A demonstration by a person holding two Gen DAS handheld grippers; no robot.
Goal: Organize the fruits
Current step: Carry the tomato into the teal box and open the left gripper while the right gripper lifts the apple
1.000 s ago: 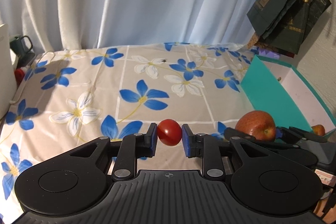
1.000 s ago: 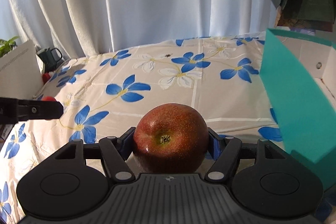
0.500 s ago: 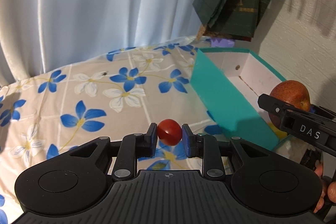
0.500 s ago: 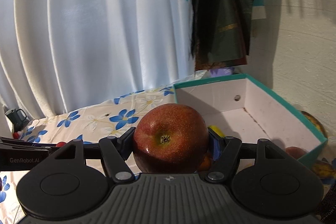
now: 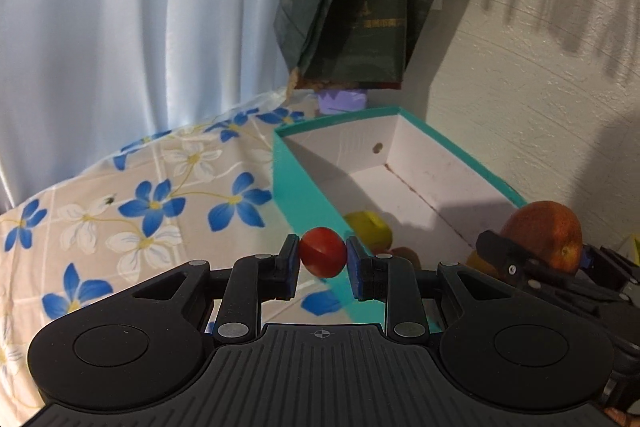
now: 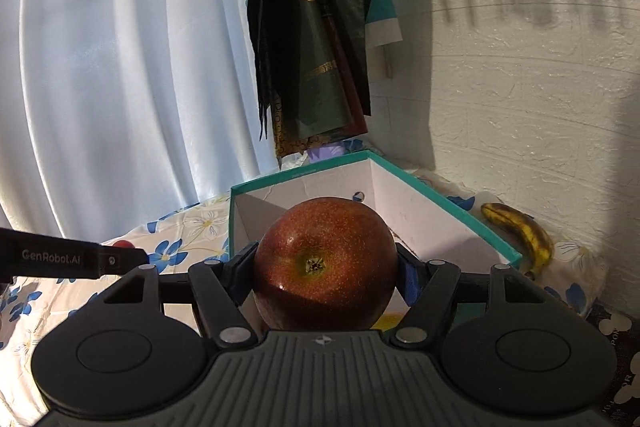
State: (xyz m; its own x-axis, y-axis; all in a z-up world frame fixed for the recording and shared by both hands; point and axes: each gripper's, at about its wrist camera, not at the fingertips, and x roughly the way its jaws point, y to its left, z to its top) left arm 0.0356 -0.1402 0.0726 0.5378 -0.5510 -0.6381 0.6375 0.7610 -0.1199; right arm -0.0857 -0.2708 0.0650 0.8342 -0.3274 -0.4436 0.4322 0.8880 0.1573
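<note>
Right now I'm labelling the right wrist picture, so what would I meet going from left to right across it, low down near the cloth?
left claw's arm → floral tablecloth → red apple held in the right claw → teal box → banana

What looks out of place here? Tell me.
The banana lies outside the box, between it and the wall, heavily brown-spotted, while other fruit already sits inside. Nothing looks spilled or broken; each hand-held gripper grips its fruit squarely: left a tomato, right an apple.
</note>
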